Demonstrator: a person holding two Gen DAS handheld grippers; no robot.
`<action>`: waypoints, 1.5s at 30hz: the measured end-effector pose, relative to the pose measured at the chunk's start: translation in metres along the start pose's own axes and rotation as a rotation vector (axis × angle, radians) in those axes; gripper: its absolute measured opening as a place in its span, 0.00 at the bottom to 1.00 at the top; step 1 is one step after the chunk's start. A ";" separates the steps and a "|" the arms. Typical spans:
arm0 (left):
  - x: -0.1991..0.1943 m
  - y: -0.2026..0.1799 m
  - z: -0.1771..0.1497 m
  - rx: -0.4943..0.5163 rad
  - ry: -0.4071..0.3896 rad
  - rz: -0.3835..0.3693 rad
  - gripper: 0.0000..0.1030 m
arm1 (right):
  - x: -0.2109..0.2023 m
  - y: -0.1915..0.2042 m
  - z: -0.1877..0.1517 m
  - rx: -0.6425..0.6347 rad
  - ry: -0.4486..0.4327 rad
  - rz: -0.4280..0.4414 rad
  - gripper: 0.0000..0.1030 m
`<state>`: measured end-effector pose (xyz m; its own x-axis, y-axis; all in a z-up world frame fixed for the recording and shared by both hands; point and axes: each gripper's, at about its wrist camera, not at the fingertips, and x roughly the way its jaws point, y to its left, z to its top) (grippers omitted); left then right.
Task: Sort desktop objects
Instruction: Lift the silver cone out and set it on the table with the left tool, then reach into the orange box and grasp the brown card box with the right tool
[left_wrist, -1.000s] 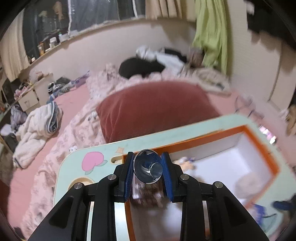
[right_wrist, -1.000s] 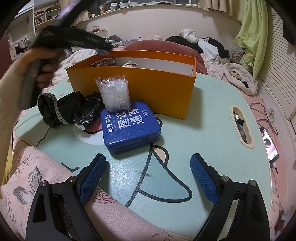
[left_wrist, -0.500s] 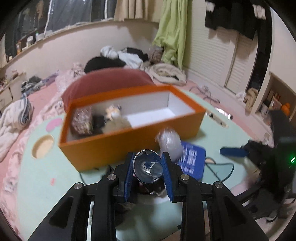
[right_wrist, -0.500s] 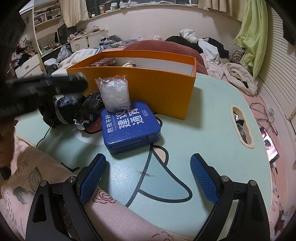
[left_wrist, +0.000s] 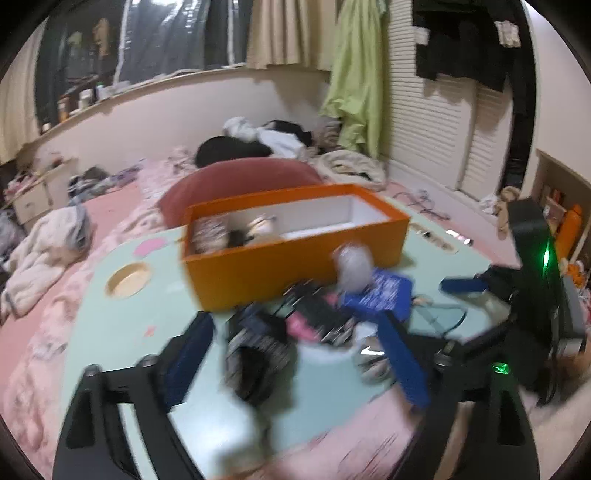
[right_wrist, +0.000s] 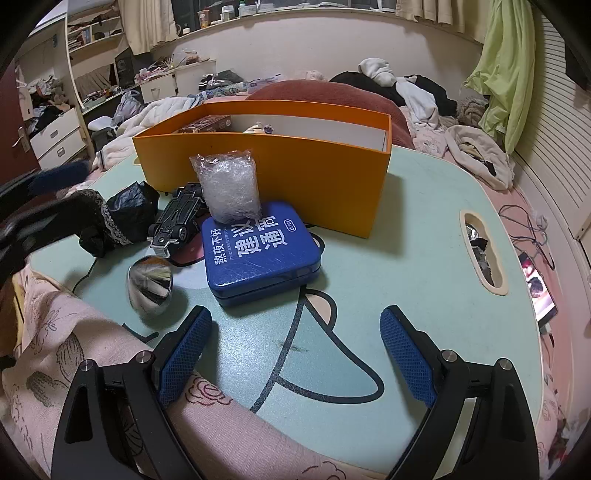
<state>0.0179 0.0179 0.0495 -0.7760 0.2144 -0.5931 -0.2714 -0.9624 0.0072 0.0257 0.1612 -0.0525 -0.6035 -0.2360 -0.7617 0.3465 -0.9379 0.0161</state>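
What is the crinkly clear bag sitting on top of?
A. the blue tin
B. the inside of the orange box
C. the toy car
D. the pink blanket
A. In the right wrist view the clear plastic bag stands on the back edge of the blue tin, in front of the orange box wall and beside the black toy car, not on it.

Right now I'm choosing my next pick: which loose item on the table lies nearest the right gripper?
The shiny metal piece, just beyond the right gripper's left finger; the blue tin lies farther.
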 end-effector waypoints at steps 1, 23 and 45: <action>-0.002 0.004 -0.007 -0.001 0.005 0.028 0.98 | 0.000 0.000 0.000 0.000 0.000 0.000 0.90; 0.055 0.007 -0.032 -0.061 0.151 0.034 1.00 | -0.015 -0.009 0.000 0.056 -0.079 0.031 0.74; 0.054 0.009 -0.031 -0.064 0.142 0.034 1.00 | 0.114 0.035 0.183 0.532 0.297 0.619 0.45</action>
<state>-0.0088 0.0156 -0.0070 -0.6945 0.1606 -0.7014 -0.2062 -0.9783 -0.0199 -0.1622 0.0548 -0.0207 -0.1793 -0.7366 -0.6522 0.1240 -0.6746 0.7277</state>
